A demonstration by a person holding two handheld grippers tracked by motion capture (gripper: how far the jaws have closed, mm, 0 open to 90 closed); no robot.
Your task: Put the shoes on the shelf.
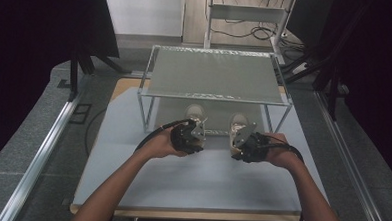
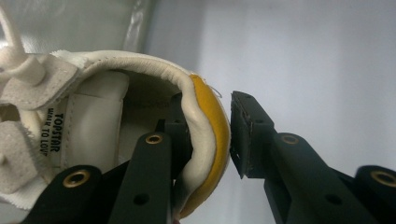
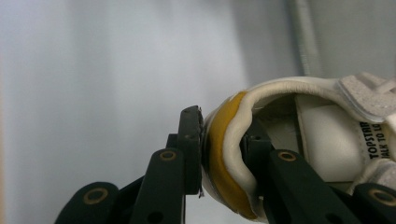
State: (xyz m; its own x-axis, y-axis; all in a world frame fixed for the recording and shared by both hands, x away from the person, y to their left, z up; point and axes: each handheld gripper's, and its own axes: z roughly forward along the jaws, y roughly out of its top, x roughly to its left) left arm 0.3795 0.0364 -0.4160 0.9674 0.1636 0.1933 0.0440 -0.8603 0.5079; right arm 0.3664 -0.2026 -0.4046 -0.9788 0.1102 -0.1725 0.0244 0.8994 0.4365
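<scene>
Two cream sneakers with yellow heel patches stand side by side on the table under a wire rack. In the high view my left gripper [image 1: 198, 126] is at the heel of the left sneaker [image 1: 196, 112], and my right gripper [image 1: 238, 136] is at the heel of the right sneaker [image 1: 238, 121]. In the left gripper view my left gripper [image 2: 210, 105] clamps the heel of the left sneaker [image 2: 93, 116], one jaw inside the collar and one on the yellow patch. In the right gripper view my right gripper [image 3: 222, 126] holds the right sneaker [image 3: 327, 140] the same way.
A metal wire rack [image 1: 215, 74] with one mesh shelf stands on the far half of the pale table [image 1: 196, 180]; its legs flank the sneakers. Dark curtains hang left and right. A floor rail runs along each side of the table.
</scene>
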